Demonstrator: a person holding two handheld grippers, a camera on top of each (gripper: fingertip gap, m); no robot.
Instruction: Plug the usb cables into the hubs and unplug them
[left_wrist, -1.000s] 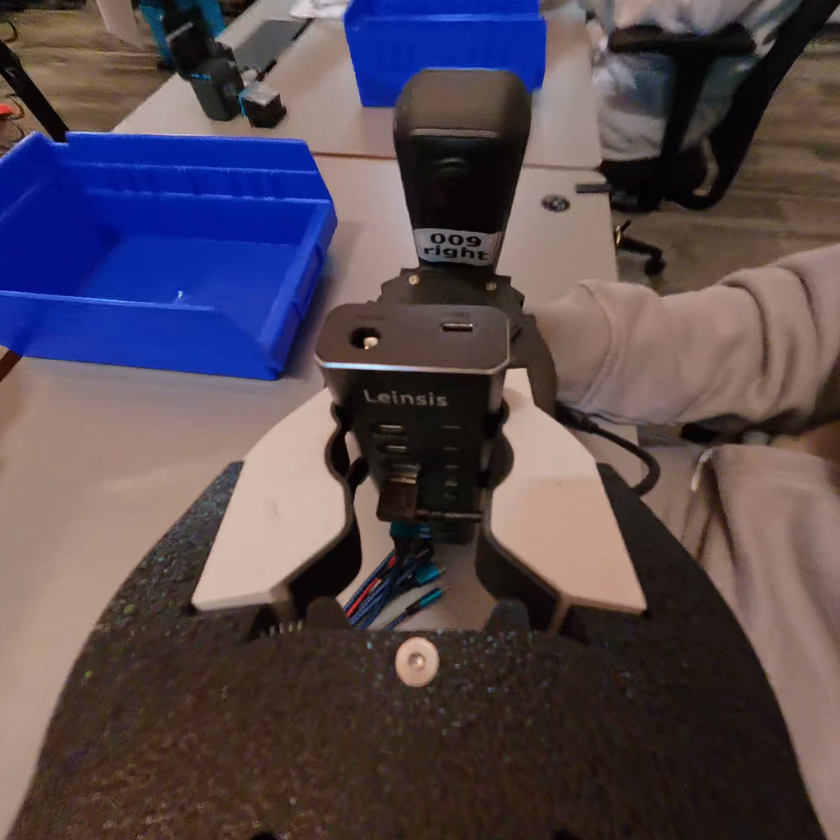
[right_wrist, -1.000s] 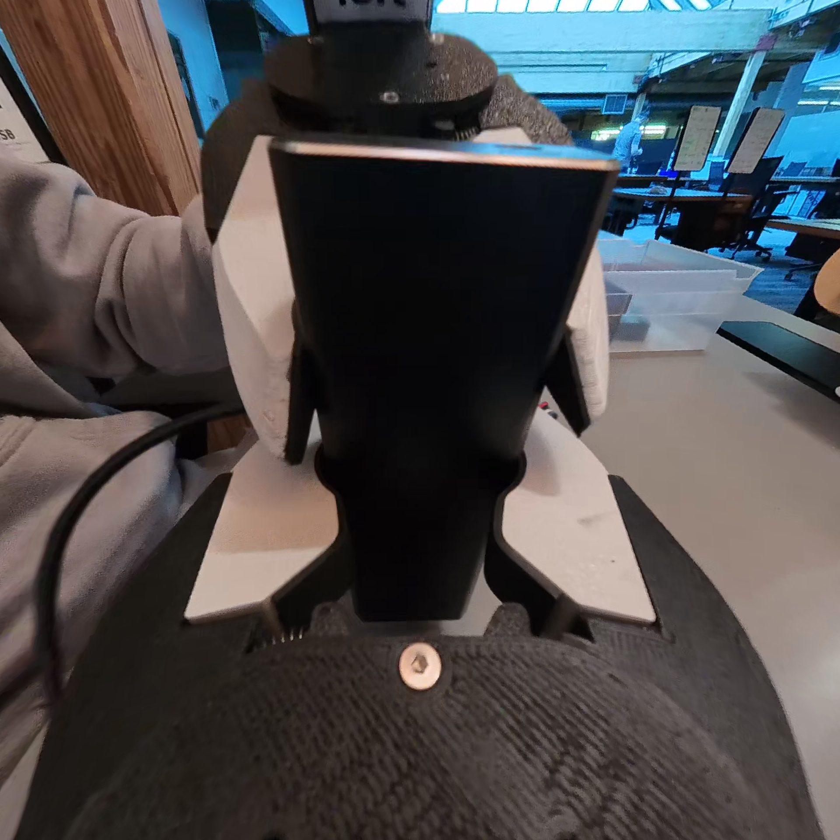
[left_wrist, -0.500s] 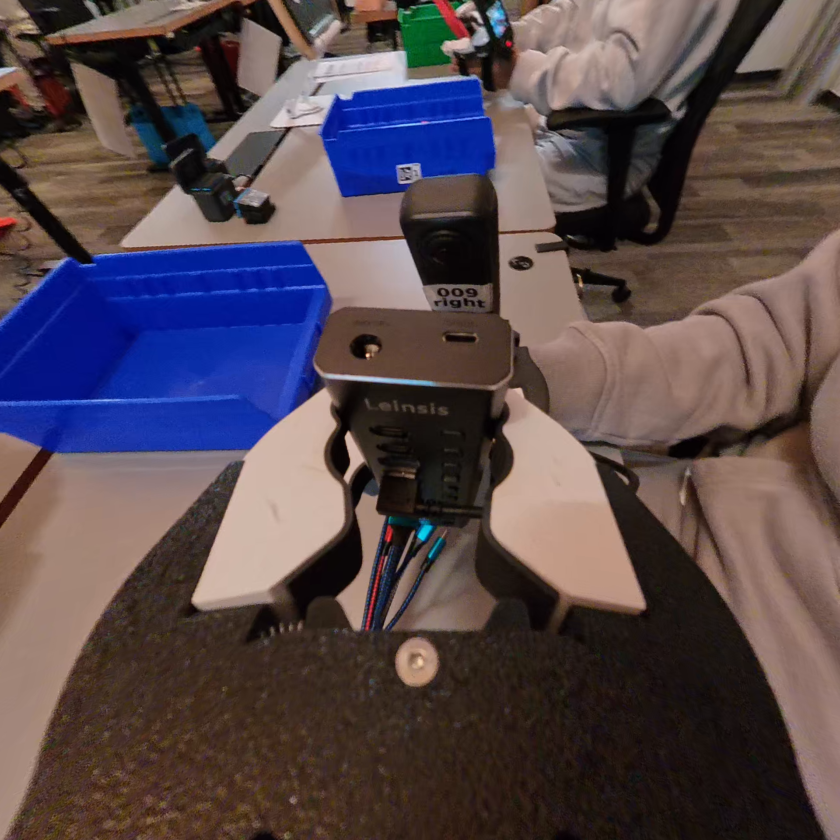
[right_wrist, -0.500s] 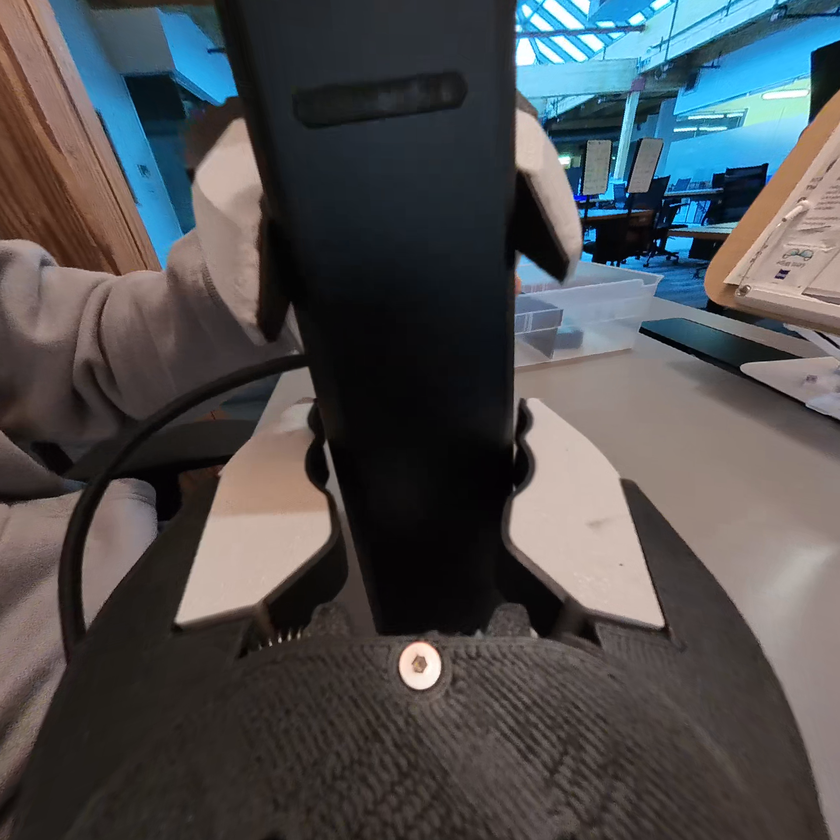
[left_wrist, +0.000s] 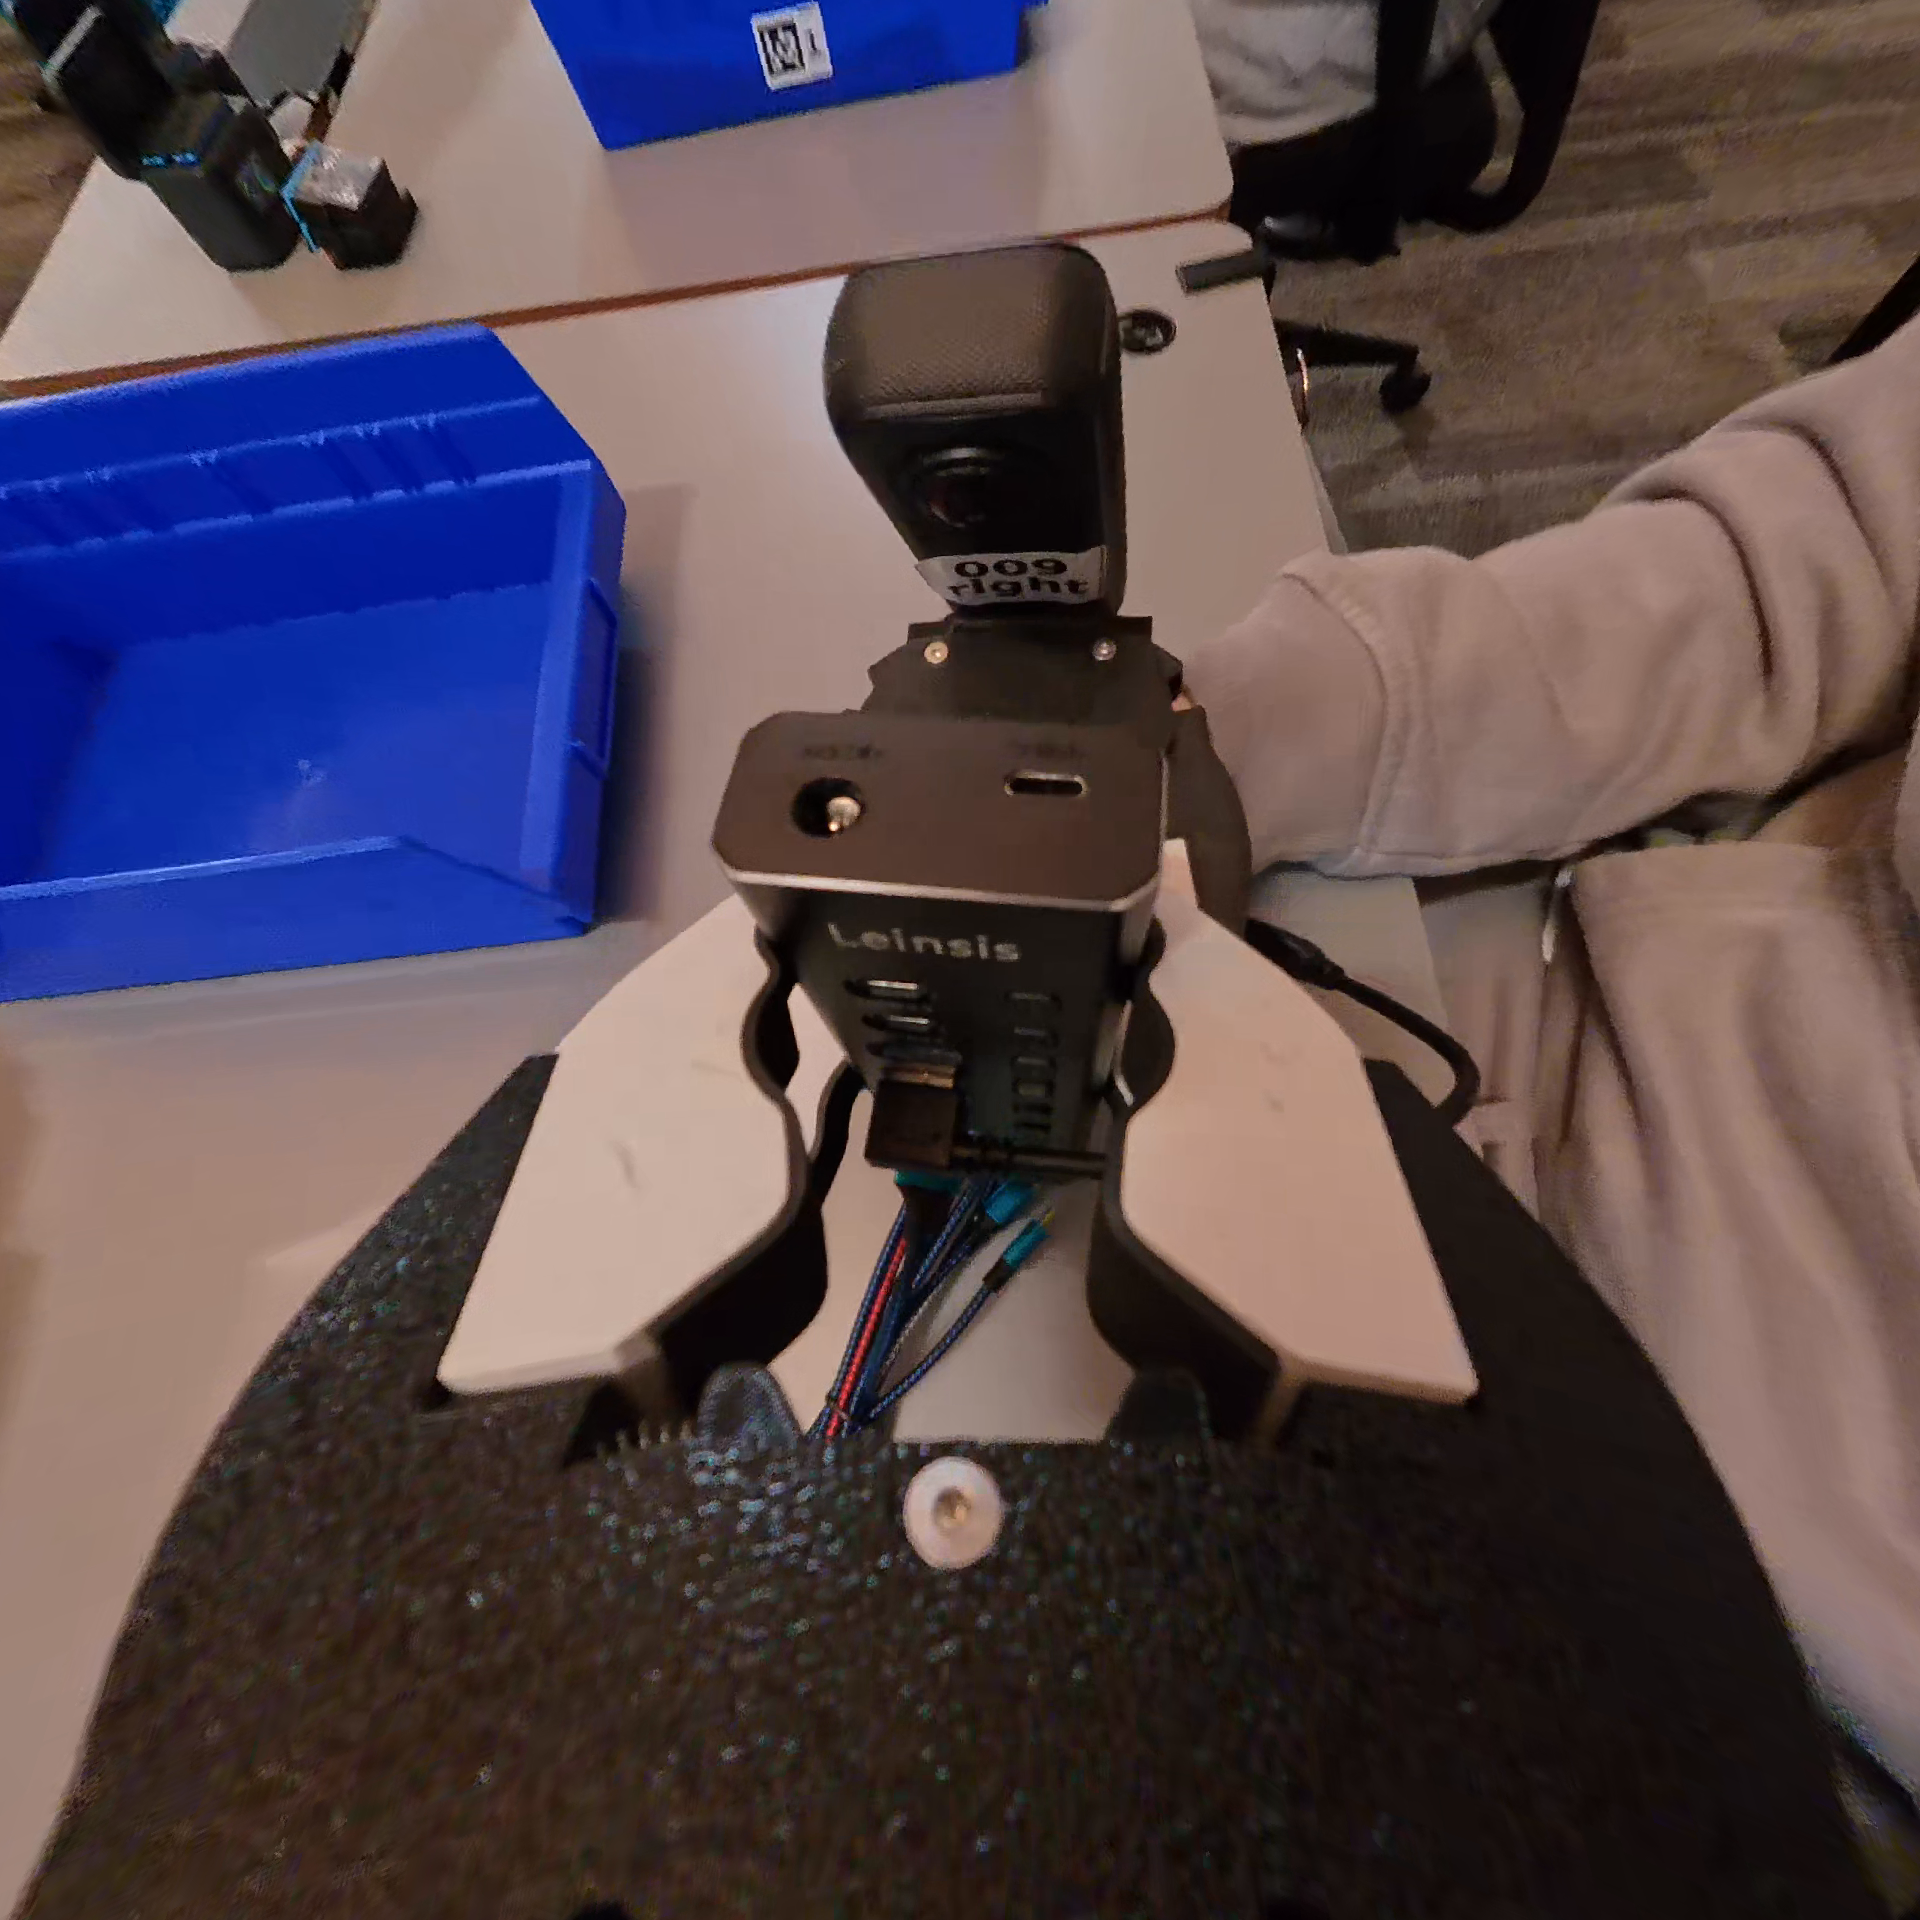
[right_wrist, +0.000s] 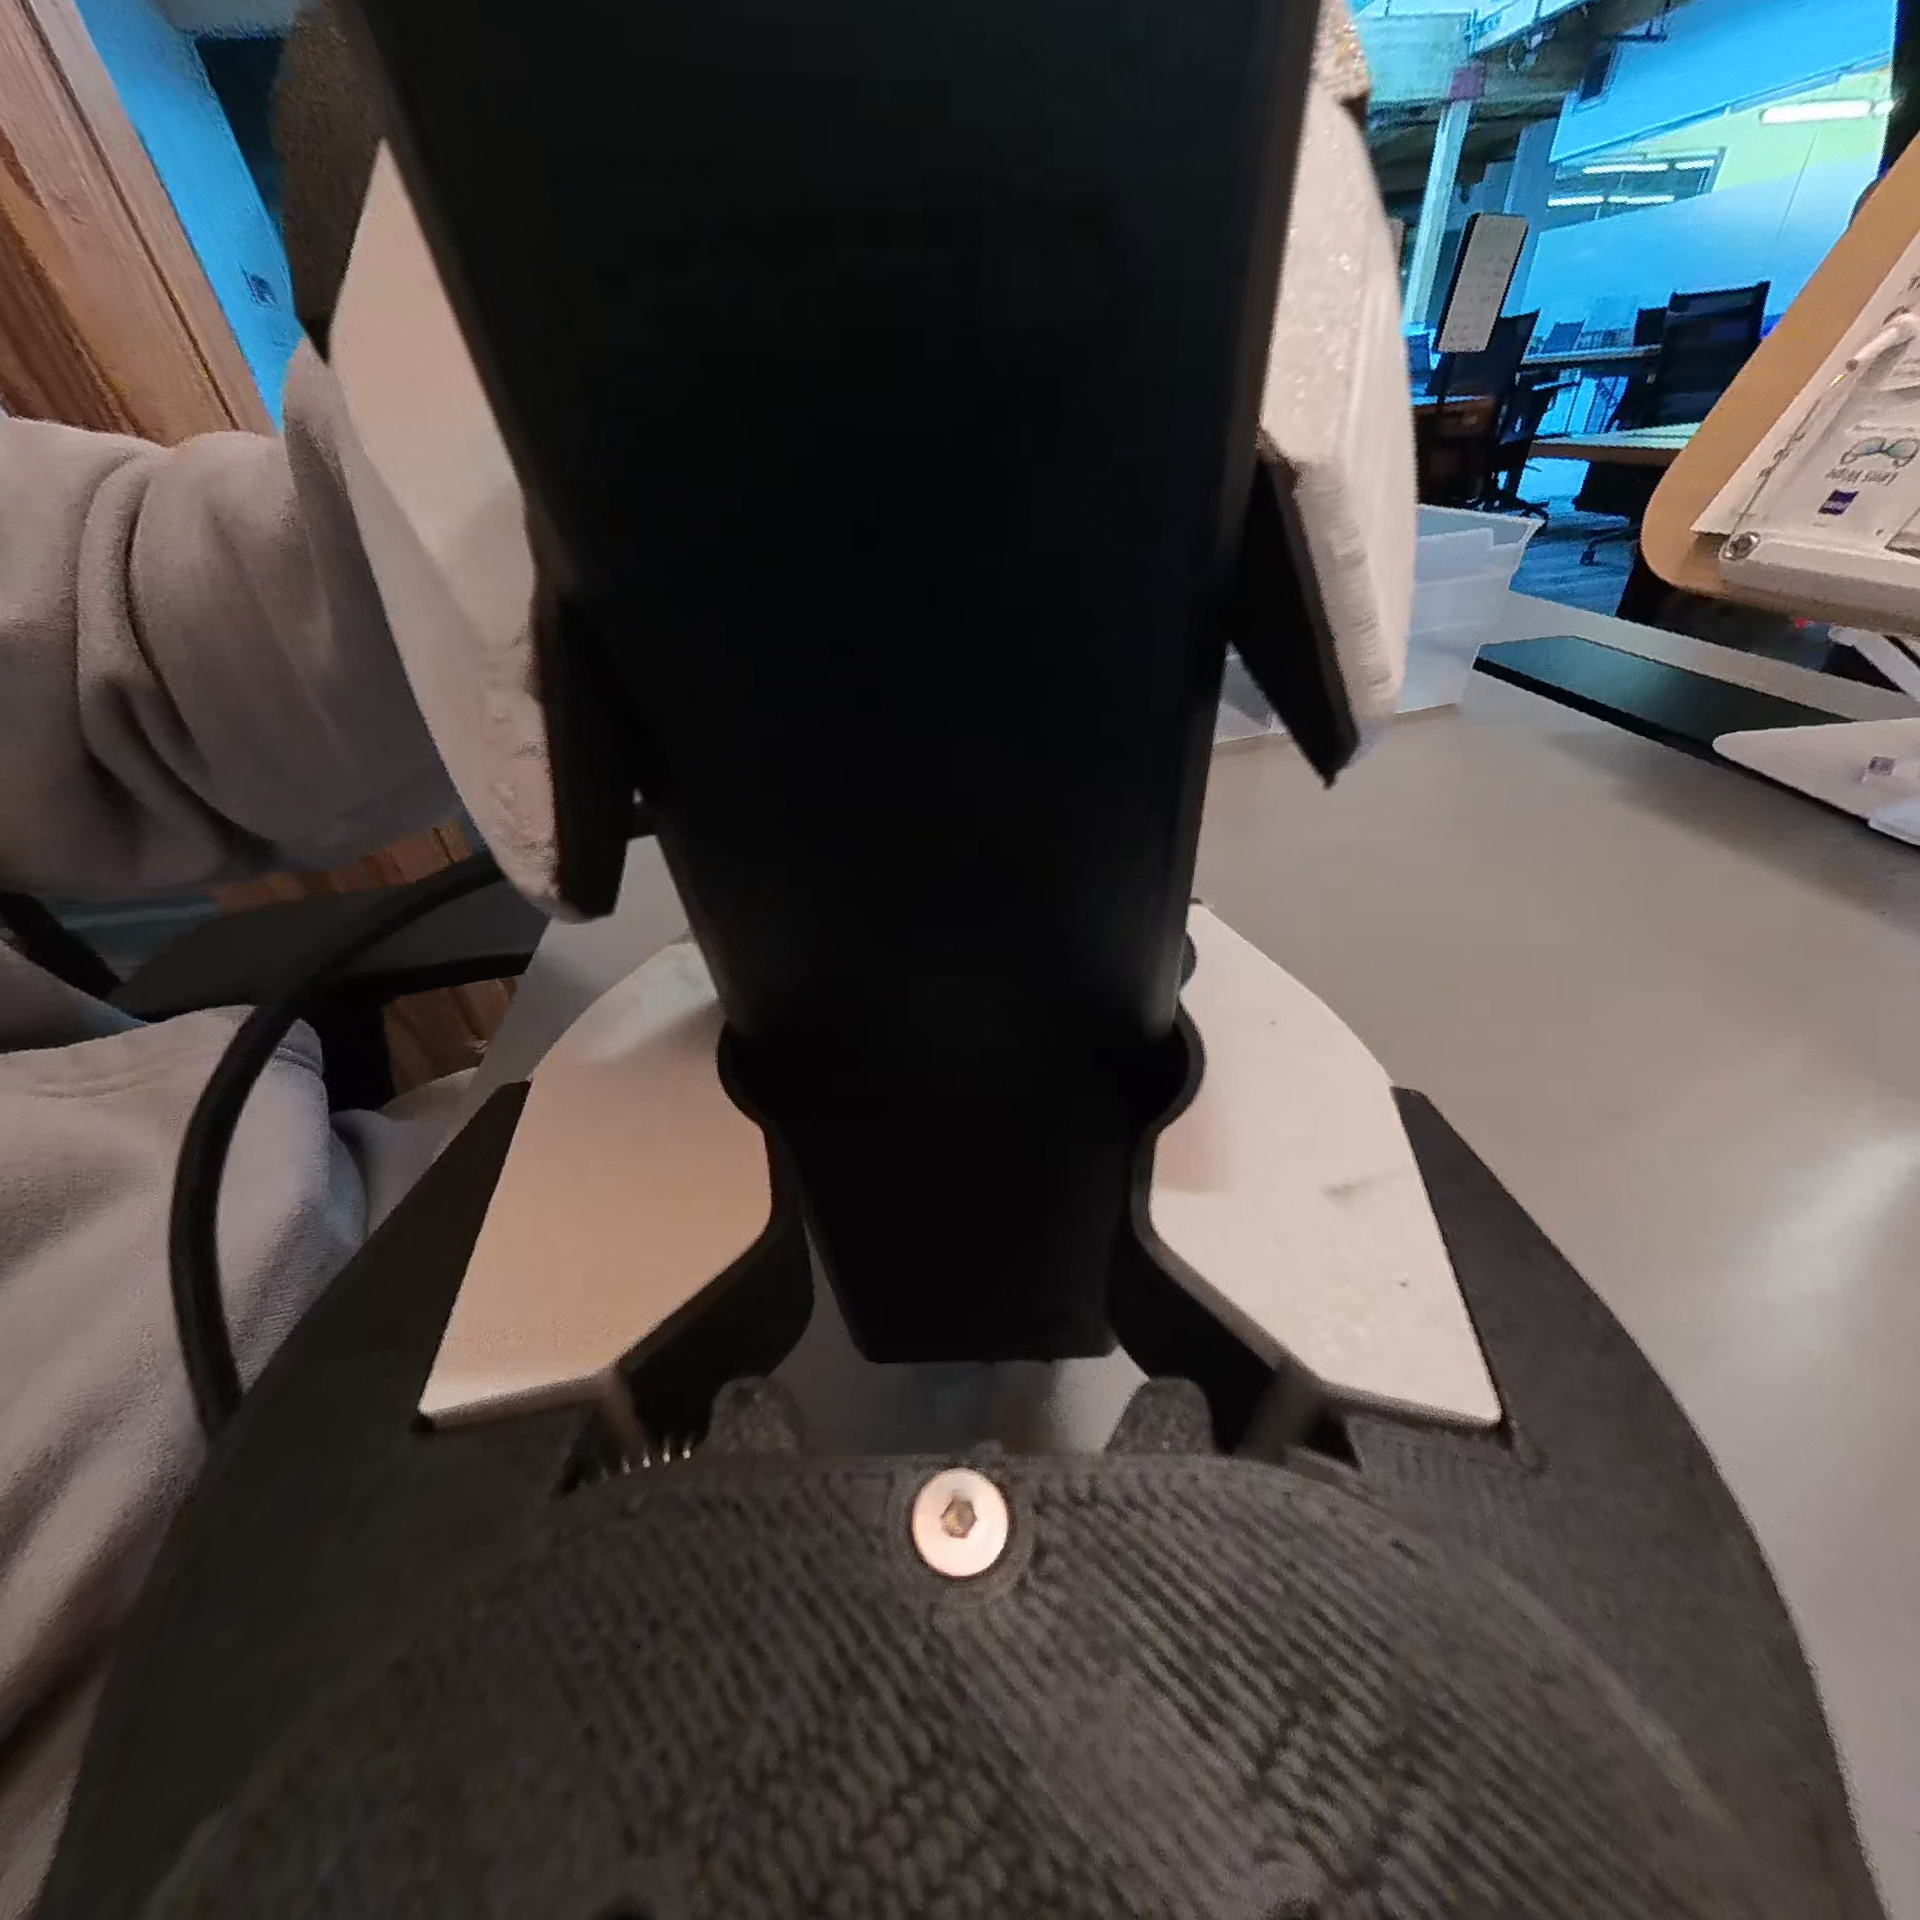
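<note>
Hub (left_wrist: 940, 935), black, stands upright above the table (left_wrist: 260, 1122), clamped on both sides by left gripper (left_wrist: 951, 1023) and right gripper (right_wrist: 951, 1049); braided cables (left_wrist: 935, 1288) hang beneath it.

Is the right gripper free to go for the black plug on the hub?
Probably not: the right gripper is shut on the hub, as is the left gripper. The black plug sits on the hub's far face.

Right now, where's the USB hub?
In the left wrist view the black USB hub stands centre frame, clamped between both grippers' fingers, right of the blue bin, with braided cables beneath it.
</note>
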